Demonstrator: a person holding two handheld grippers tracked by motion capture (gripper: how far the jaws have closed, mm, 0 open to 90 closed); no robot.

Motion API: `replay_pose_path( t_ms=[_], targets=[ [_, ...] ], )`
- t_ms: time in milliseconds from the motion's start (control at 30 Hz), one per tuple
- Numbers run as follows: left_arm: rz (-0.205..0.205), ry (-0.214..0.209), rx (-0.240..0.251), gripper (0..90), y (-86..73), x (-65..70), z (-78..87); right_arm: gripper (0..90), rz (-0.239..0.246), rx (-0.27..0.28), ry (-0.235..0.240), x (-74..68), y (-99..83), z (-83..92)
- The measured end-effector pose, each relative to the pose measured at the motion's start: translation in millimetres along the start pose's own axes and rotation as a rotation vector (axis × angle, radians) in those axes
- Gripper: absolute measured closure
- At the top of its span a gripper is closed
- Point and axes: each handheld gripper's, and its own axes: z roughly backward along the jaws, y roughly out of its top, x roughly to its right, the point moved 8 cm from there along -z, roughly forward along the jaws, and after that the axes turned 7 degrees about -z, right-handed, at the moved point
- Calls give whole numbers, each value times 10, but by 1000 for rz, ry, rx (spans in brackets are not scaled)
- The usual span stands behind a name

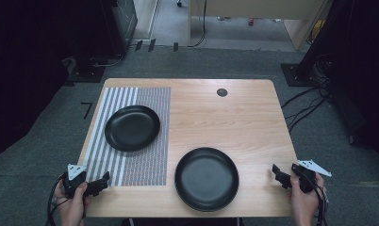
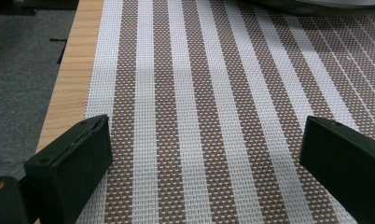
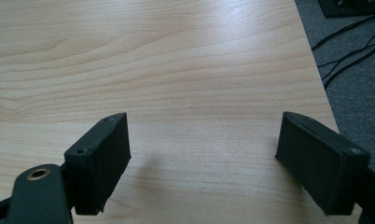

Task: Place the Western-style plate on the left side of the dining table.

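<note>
Two black plates lie on the wooden table [image 1: 225, 117]. One plate [image 1: 132, 127] rests on a brown-and-white striped placemat [image 1: 145, 160] at the left. The other plate [image 1: 207, 178] sits on bare wood near the front edge. My left gripper [image 1: 102, 181] is at the mat's front left corner, open and empty; in the left gripper view [image 2: 206, 154] its jaws stand wide apart over the placemat [image 2: 199, 93], with the plate's rim [image 2: 316, 3] at the top. My right gripper [image 1: 277, 173] hovers open over the front right corner, and the right gripper view [image 3: 204, 158] shows bare table [image 3: 176, 60] between the jaws.
A small dark round grommet [image 1: 222, 92] sits near the table's back edge. Grey carpet [image 1: 319, 141] surrounds the table, with cables [image 1: 303, 110] on the floor at the right. The table's right edge runs close to my right gripper.
</note>
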Motion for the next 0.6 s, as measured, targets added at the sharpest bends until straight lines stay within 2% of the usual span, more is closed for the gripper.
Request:
replay_pose_path(
  t_ms=[133,333,600],
  targets=[
    [-13,12,-10,21,-3,8,-6,163,18,-4,-17,-12,-6,-9],
    [-20,18,-14,21,-6,13,-10,148,108,-27,-95,-54,-35,-45],
    [-42,34,-26,21,-11,24,-20,144,112,-30,-94,-59,-37,-48]
  ],
)
